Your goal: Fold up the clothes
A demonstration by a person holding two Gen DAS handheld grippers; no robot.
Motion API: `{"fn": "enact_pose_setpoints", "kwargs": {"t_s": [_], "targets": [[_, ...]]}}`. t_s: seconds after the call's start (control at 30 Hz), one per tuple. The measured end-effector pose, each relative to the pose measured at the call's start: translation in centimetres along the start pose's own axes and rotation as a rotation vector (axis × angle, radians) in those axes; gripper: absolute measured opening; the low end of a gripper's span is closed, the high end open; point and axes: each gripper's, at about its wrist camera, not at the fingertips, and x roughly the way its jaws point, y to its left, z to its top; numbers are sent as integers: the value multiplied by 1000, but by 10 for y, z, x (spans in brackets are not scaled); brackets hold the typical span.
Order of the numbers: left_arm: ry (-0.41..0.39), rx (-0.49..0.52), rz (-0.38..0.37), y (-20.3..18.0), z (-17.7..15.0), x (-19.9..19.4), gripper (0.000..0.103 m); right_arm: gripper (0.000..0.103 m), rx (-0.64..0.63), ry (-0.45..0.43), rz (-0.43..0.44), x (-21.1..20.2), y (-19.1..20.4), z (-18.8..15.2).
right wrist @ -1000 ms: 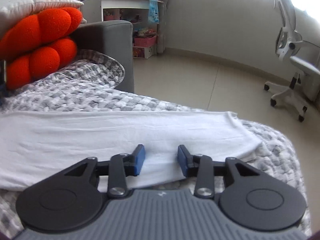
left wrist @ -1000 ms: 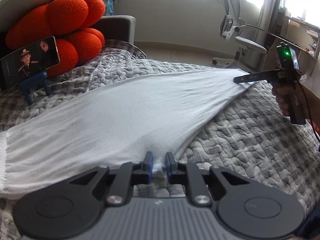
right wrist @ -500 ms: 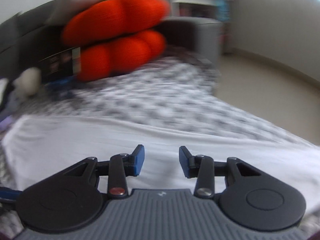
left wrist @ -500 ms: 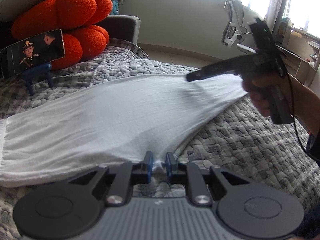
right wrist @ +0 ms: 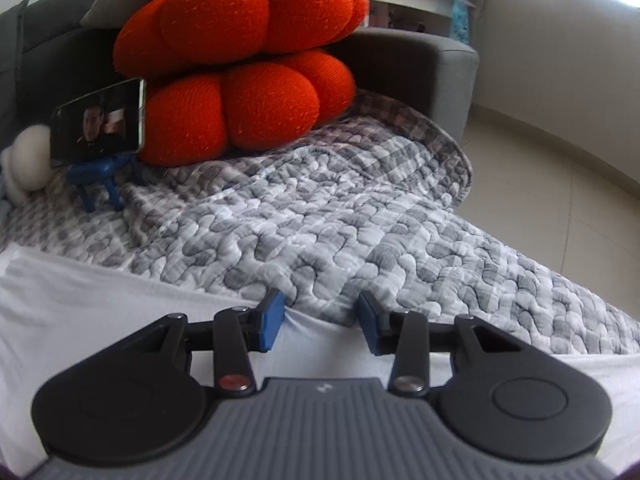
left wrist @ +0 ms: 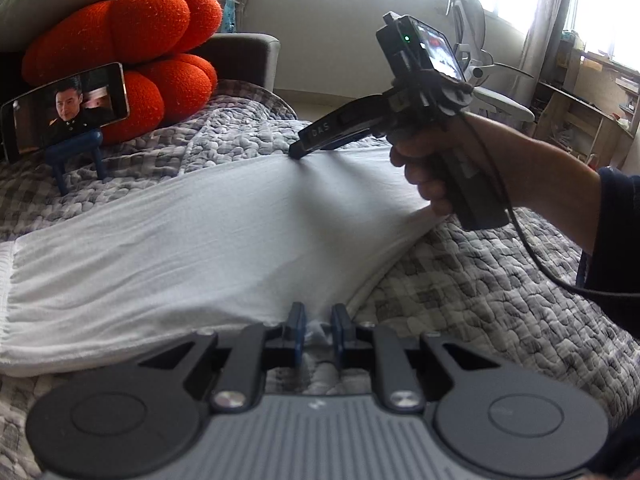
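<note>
A white garment [left wrist: 200, 240] lies spread lengthwise across a grey checked quilt [left wrist: 480, 320]. My left gripper [left wrist: 318, 320] is at the garment's near edge, shut on a small bunch of the white cloth. Held in a person's hand, my right gripper [left wrist: 308, 142] hovers at the garment's far edge, near its middle, tips touching or just above the cloth. In the right wrist view the right gripper [right wrist: 322, 312] stands open. The garment's edge [right wrist: 100, 312] lies below its blue pads, and nothing is pinched between them.
An orange knotted cushion [left wrist: 140, 52] leans on the grey sofa arm [right wrist: 420, 72] at the back. A phone on a blue stand [left wrist: 68, 108] sits on the quilt in front of it. An office chair [left wrist: 480, 68] and bare floor [right wrist: 540, 180] lie beyond the quilt's right side.
The right gripper has swept left along the garment's far edge, from its right end to about its middle. The left gripper has held the near edge without moving.
</note>
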Motion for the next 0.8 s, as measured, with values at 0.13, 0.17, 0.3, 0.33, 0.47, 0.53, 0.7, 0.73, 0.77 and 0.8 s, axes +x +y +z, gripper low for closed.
{"fn": "enact_pose_setpoints", "kwargs": {"t_s": [0.13, 0.17, 0.3, 0.33, 0.47, 0.53, 0.7, 0.73, 0.77, 0.8], "targets": [[-3, -17, -10, 2, 2, -4, 15, 43, 49, -60, -36, -20, 0, 0], [-4, -29, -18, 4, 3, -6, 15, 43, 61, -68, -25, -28, 0, 0], [-52, -81, 0, 23, 6, -25, 18, 47, 103, -74, 6, -57, -1, -1], [-63, -98, 20, 30, 6, -30, 20, 48, 112, -66, 9, -63, -1, -2], [-85, -193, 103, 68, 4, -45, 22, 48, 100, -16, 74, -79, 11, -10], [-89, -218, 172, 86, 2, -47, 22, 48, 51, 11, 89, -84, 27, -16], [-81, -289, 273, 125, -5, -42, 22, 48, -96, 85, 218, -93, 75, -34], [-71, -293, 296, 130, -8, -39, 22, 48, -124, 98, 239, -94, 84, -38], [-61, -296, 321, 135, -11, -36, 22, 48, -151, 110, 259, -96, 92, -42], [-46, -306, 342, 139, -14, -34, 22, 48, -177, 122, 279, -98, 100, -47]]}}
